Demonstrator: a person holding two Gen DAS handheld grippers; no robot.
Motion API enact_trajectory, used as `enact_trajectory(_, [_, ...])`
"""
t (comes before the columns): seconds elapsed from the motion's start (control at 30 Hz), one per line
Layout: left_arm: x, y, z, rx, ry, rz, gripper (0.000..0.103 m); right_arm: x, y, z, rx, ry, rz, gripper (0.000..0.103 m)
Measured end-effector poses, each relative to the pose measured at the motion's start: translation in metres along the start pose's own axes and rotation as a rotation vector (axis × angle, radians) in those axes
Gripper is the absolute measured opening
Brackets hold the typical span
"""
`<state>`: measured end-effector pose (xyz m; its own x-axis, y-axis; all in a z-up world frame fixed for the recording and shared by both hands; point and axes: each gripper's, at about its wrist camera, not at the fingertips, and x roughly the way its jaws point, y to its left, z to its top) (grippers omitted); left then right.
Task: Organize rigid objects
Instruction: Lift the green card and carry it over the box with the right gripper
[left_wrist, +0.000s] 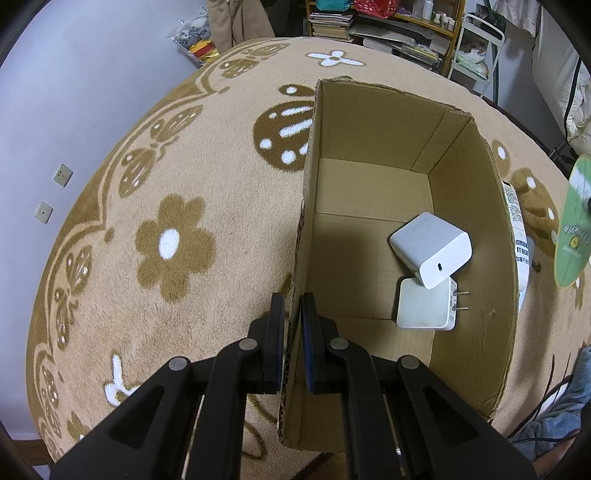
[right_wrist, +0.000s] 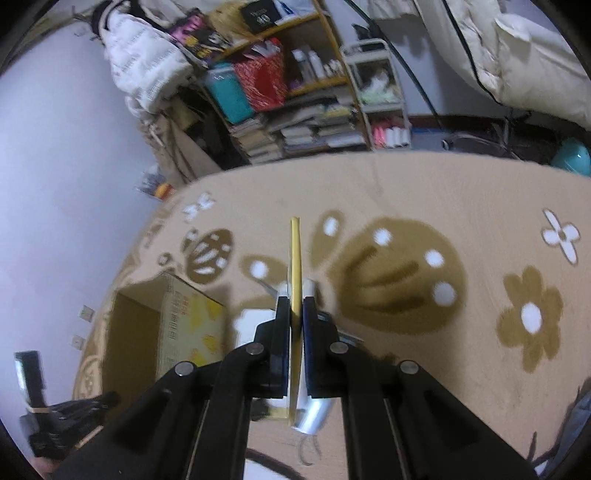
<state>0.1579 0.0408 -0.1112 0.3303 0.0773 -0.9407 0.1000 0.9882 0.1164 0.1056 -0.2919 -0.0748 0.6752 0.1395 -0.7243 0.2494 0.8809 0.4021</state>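
An open cardboard box (left_wrist: 373, 206) sits on a tan carpet (left_wrist: 207, 192) patterned with brown flowers and butterflies. The left gripper (left_wrist: 293, 314) clamps the box's near left wall, one finger outside the wall and one inside, closed tight on the cardboard edge.

Inside the box, toward its right wall, lie two white chargers. The upper charger (left_wrist: 430, 247) is a chunky block with a small port facing outward, and it leans on top of the far edge of the flat charger (left_wrist: 424, 306), which lies on the box floor with two metal prongs pointing toward the right wall. A white shipping label (left_wrist: 517, 225) hangs on the outer side of that right wall.

Beyond the box's right wall, at the edge of the left wrist view, a thin green card (left_wrist: 574, 225) hangs in the air. In the right wrist view the right gripper (right_wrist: 295, 314) is closed on this same card, seen edge-on as a yellowish strip (right_wrist: 295, 258) standing upright between the fingers. The box (right_wrist: 162, 325) shows low and to the left of the card there, blurred. Behind the card on the carpet lie a white object and a silvery tube, too blurred to identify.
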Motion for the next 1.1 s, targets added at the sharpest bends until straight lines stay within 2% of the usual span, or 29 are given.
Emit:
enact_trajectory(0.27, [0.001, 0.000, 0.000, 0.003, 0.001, 0.006, 0.008, -0.014, 0.055, 0.003, -0.104, -0.058, 0.111, 0.008])
enact_trajectory(0.5, [0.001, 0.000, 0.001, 0.005, 0.004, 0.009, 0.008, -0.016, 0.092, -0.003, -0.160, -0.058, 0.221, 0.008])
enact_trajectory(0.7, [0.002, 0.000, 0.001, 0.006, 0.003, 0.010, 0.008, -0.019, 0.122, -0.020, -0.206, -0.059, 0.313, 0.008])
enact_trajectory(0.9, [0.002, 0.000, 0.001, 0.008, 0.003, 0.011, 0.008, 0.004, 0.147, -0.044, -0.277, 0.000, 0.292, 0.008])
enact_trajectory(1.1, [0.003, 0.001, 0.000, 0.013, 0.007, 0.012, 0.008, 0.028, 0.148, -0.059, -0.282, 0.101, 0.271, 0.008])
